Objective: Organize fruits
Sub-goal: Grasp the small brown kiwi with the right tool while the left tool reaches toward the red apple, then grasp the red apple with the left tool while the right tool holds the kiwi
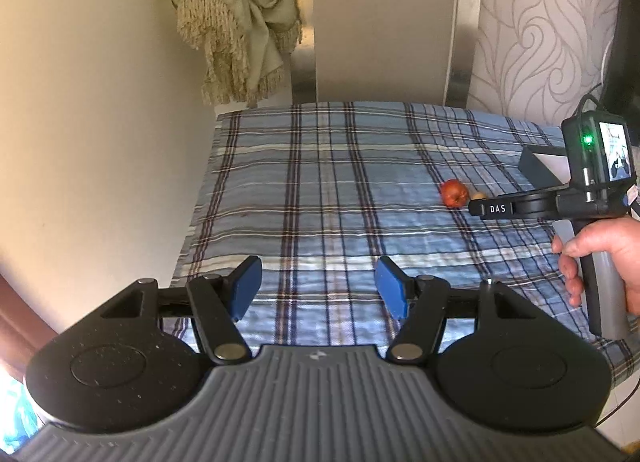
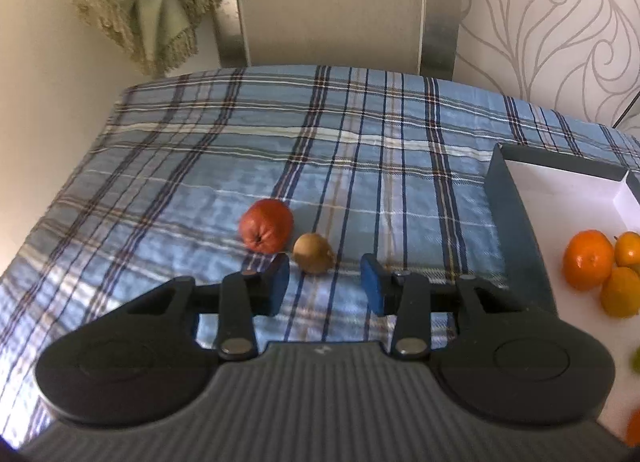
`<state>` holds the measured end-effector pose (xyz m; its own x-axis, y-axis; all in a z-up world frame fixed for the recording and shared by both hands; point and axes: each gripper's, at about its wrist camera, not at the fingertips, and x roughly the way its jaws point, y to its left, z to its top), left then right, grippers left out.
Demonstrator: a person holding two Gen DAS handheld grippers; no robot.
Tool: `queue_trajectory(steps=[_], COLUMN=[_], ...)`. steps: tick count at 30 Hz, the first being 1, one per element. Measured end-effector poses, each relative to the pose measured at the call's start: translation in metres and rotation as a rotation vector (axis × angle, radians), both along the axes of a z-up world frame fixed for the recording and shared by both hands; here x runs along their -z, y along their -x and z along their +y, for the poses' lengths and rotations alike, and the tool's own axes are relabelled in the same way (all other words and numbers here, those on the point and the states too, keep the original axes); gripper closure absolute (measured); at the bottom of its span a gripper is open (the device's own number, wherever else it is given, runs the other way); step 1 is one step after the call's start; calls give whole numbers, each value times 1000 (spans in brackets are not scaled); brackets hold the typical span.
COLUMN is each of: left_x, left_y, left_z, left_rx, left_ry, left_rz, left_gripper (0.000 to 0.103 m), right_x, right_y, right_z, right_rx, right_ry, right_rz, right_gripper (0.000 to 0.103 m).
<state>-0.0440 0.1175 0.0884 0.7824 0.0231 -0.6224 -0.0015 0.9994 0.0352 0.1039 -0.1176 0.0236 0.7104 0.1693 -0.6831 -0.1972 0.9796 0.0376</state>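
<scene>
Left wrist view: the left gripper (image 1: 318,284) hangs over the plaid cloth (image 1: 320,189), jaws spread, nothing between them. Far right, a hand (image 1: 600,258) holds the right gripper (image 1: 478,207), whose tip lies near the red fruit (image 1: 454,193); a brown fruit (image 1: 478,195) is mostly hidden behind it.

Right wrist view: the right gripper (image 2: 325,282), jaws spread and empty, sits just short of the brown fruit (image 2: 313,253), which lies beside the red fruit (image 2: 266,230) on the cloth (image 2: 200,165). At right, a white-floored tray (image 2: 516,221) holds orange fruits (image 2: 588,260).
</scene>
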Motion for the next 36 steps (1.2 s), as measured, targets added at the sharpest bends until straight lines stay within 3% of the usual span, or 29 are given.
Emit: queue_trajectory(steps=[2, 5, 13, 23, 30, 36], left_x=[1, 5, 17, 37, 54, 73], left_y=[-1, -5, -32, -95, -146, -181], left_z=[1, 1, -20, -72, -109, -131], left_rx=[1, 11, 92, 250, 297, 303], left_ry=[4, 15, 28, 42, 75, 87], left_rz=[2, 12, 19, 27, 58, 87], left_gripper=[35, 35, 35, 35, 35, 40], right_x=[2, 2, -11, -59, -92, -114], right_y=[-4, -5, 14, 74, 107, 133], right_z=[3, 6, 5, -16, -28, -33], right_rx=[-8, -37, -43, -29, 1, 40], right_ry=[11, 18, 18, -14, -66, -29], right_rz=[-4, -11, -3, 9, -2, -15], right_gripper=[63, 79, 79, 79, 79, 79])
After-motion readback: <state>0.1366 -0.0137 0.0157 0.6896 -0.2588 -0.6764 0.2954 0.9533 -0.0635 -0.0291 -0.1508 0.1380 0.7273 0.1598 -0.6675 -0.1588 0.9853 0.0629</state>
